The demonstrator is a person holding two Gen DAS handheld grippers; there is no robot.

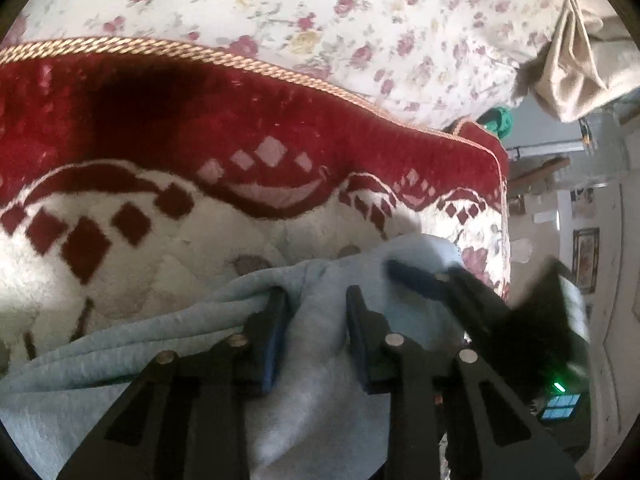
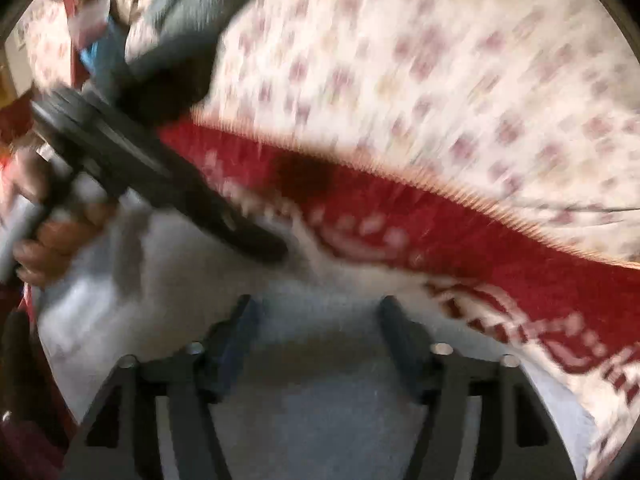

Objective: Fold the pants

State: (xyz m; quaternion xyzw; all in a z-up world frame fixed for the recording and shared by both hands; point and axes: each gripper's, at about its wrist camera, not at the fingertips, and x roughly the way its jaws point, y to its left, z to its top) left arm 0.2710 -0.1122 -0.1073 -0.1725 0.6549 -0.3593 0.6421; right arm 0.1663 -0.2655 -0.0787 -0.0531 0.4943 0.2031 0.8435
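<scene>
Pants point(image 1: 312, 380): pale blue fabric, bunched in soft folds on the red-and-cream blanket point(image 1: 240, 136), near that blanket's corded corner. Blanket lies over a floral bedspread point(image 1: 360, 20); its gold cord edging runs across both views.

Left gripper point(image 1: 318, 300): jaws drawn in close, with a raised ridge of the pale blue cloth standing between the pads. Left pad appears to press into the gathered folds; contact at the right pad is less certain, so a firm pinch cannot be confirmed. Gripper points steeply down at the cloth.

Right gripper point(image 2: 316, 312): jaws apart, hanging over a flat stretch of the pants point(image 2: 320, 400); nothing clamped between the fingers. Right wrist view is heavily motion-blurred, so fine detail is unreadable.

Left gripper's body point(image 2: 160, 184) also shows in the right wrist view, at the left, slanting down to the cloth, with the person's hand point(image 2: 52, 240) wrapped round its grip.

Beige garment point(image 1: 580, 60) sits on the bedspread toward its far right edge, well apart from the pants.
</scene>
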